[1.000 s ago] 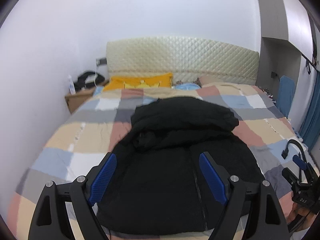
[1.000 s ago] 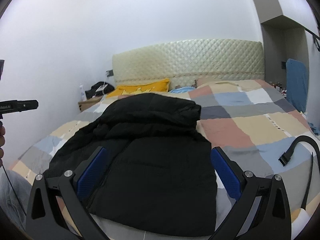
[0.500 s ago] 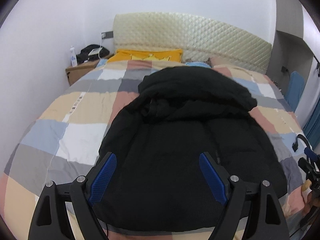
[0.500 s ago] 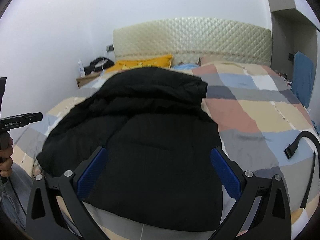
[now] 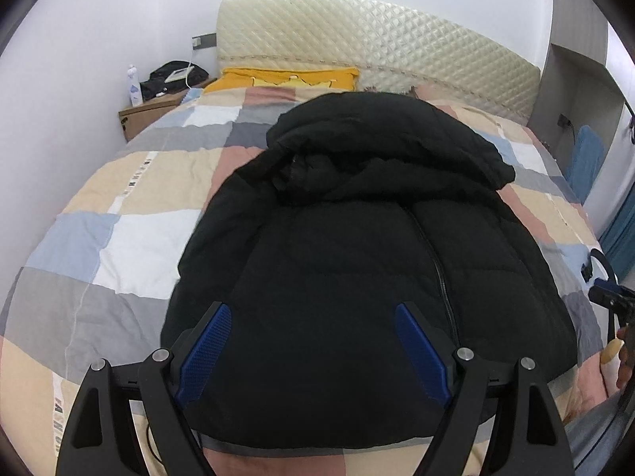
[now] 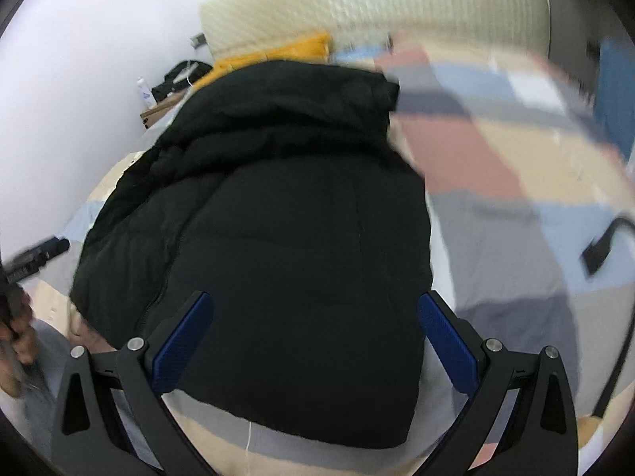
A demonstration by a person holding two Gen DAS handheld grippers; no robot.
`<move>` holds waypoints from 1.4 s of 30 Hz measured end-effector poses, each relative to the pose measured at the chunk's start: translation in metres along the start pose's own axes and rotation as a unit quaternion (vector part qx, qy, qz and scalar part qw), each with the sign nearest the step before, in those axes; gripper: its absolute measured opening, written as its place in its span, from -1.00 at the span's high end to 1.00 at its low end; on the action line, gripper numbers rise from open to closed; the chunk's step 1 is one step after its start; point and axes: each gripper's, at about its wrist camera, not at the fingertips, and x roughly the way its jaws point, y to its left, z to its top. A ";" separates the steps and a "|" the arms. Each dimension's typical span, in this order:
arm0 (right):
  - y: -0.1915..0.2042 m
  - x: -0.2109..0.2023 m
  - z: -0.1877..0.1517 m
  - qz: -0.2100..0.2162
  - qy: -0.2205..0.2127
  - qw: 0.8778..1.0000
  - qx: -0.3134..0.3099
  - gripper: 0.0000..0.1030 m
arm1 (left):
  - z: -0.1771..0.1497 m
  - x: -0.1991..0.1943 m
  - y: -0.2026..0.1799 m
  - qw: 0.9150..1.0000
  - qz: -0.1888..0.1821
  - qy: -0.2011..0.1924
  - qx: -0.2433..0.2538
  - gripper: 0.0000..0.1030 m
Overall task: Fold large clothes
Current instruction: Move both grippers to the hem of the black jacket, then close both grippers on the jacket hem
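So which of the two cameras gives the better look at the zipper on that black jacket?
The left wrist view: it is sharp, and the zipper runs plainly down the black hooded puffer jacket. The right wrist view is motion-blurred; there only a faint stretch of the zipper shows near the jacket's left edge.

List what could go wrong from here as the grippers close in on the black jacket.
1. The black puffer jacket is thick and smooth; a shallow pinch near its hem may slip out of the open left gripper or right gripper.
2. A deep pinch may also catch the patchwork quilt beneath.
3. The hood lies bunched at the far end, so a fold could turn out lumpy.
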 end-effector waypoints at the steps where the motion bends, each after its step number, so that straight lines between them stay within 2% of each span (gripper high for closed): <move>1: -0.010 0.008 0.000 0.002 0.021 1.000 0.013 -0.99 | 0.000 0.001 0.000 1.000 -0.001 0.002 0.001 -0.64; 4: -0.031 0.032 -0.008 -0.003 0.078 0.995 0.055 -0.99 | -0.002 0.001 -0.003 1.000 -0.001 0.003 0.006 -0.64; 8: -0.051 0.054 -0.020 0.056 0.118 0.984 0.124 -0.99 | -0.004 0.005 -0.002 1.000 0.000 0.011 0.003 -0.64; 11: -0.069 0.074 -0.033 0.051 0.157 0.970 0.180 -0.99 | -0.005 0.010 -0.002 1.000 0.002 0.020 0.001 -0.64; 14: -0.082 0.090 -0.045 0.067 0.188 0.955 0.221 -0.99 | -0.006 0.013 0.000 1.000 0.000 0.026 -0.004 -0.64; 18: -0.077 0.095 -0.052 0.084 0.198 0.950 0.226 -1.00 | -0.008 0.014 -0.001 1.000 0.005 0.028 -0.001 -0.64; 20: -0.071 0.097 -0.048 0.113 0.204 0.948 0.218 -0.99 | -0.009 0.017 -0.001 0.999 0.003 0.035 -0.004 -0.64; 22: -0.058 0.095 -0.044 0.137 0.198 0.951 0.194 -0.84 | -0.008 0.017 0.000 0.999 -0.006 0.037 -0.008 -0.64; 24: -0.051 0.090 -0.040 0.153 0.188 0.953 0.183 -0.31 | -0.007 0.017 0.000 0.999 -0.006 0.035 -0.007 -0.64; 25: -0.049 0.087 -0.037 0.155 0.179 0.955 0.179 -0.19 | -0.007 0.017 0.001 0.999 -0.007 0.035 -0.008 -0.64; 26: -0.048 0.083 -0.035 0.163 0.168 0.956 0.178 0.11 | -0.007 0.018 0.002 0.999 -0.010 0.036 -0.011 -0.64; 27: -0.046 0.078 -0.034 0.171 0.155 0.956 0.179 0.28 | -0.007 0.019 0.005 0.999 -0.016 0.039 -0.015 -0.64; 30: -0.042 0.063 -0.028 0.172 0.122 0.963 0.170 0.55 | -0.006 0.021 0.016 0.997 -0.044 0.048 -0.040 -0.64; 34: -0.041 0.046 -0.024 0.183 0.082 0.965 0.170 0.65 | -0.002 0.017 0.032 0.992 -0.092 0.052 -0.076 -0.64; 38: -0.049 0.036 -0.024 0.194 0.056 0.961 0.187 0.67 | 0.006 0.018 0.056 0.989 -0.090 0.070 -0.094 -0.64; 42: -0.048 0.038 -0.023 0.184 0.058 0.961 0.199 0.64 | 0.014 0.028 0.085 0.982 -0.099 0.124 -0.105 -0.64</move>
